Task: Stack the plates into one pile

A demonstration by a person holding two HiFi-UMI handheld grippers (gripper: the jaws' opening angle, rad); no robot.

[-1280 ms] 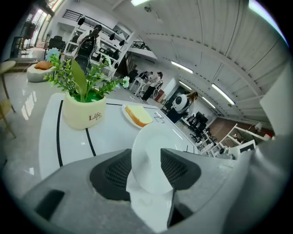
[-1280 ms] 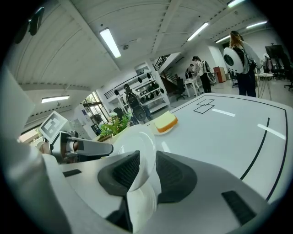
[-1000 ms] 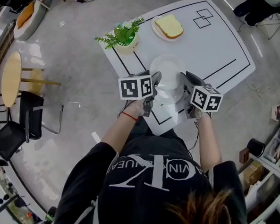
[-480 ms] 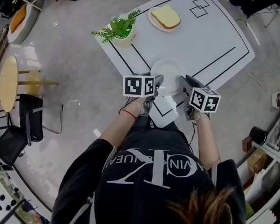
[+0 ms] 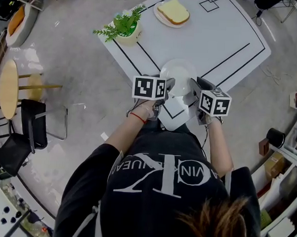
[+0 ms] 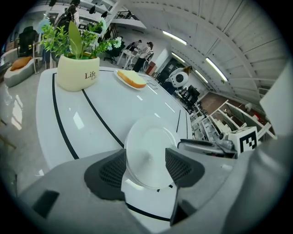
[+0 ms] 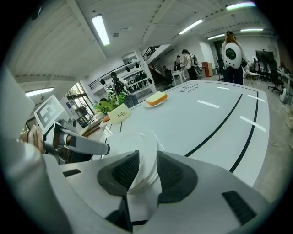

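Between the just-opening jaws of the left gripper [image 6: 146,167], frees the plate [image 6: 149,141], pinches its opposite rim with the right gripper [image 7: 143,170], probably setting it down.

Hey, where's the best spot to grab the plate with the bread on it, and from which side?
Probably the bare rim of the bread plate, pinched from above and below, coming in from the near edge of the table. It lies flat, and the bread covers its middle, so only the thin edge is free.
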